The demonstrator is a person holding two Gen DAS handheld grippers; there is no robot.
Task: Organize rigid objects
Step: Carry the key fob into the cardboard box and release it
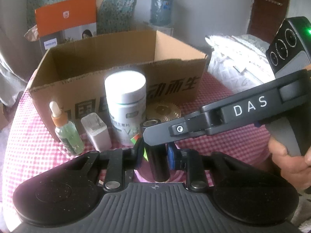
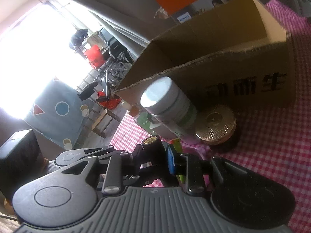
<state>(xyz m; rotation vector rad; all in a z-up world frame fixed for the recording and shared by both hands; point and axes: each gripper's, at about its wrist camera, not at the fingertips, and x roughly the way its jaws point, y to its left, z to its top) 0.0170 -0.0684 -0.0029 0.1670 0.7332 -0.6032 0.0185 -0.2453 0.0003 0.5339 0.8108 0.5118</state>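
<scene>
Handover of the black cylinder point(image 1: 157, 163) above the near edge of the desk point(image 1: 29, 136), which is covered in a pink checked cloth. The left gripper point(image 1: 155, 153) is clamping the cylinder's body, its jaws drawn close together on it. The right gripper point(image 2: 159, 155), carried by a hand point(image 1: 287, 155) at the right, is gripping the same cylinder just below its gold-capped top, with its jaws narrowly set.

Judged step: one gripper is passing the cylinder to the other for loading into the cardboard box point(image 1: 116, 73). To do this well, only one grip should be loosening at a time. The cylinder should be kept upright and lifted clear of the box's near wall before it is lowered inside.

The cylinder is sitting between both pairs of fingers, in front of the white bottle point(image 1: 126, 101). The dropper bottle point(image 1: 66, 132) and the white charger point(image 1: 96, 132) are standing to the left of it. The gold-lidded jar point(image 1: 163, 110) is lying just beyond it, against the box's front wall. The box itself is occupying the far middle of the desk.
</scene>
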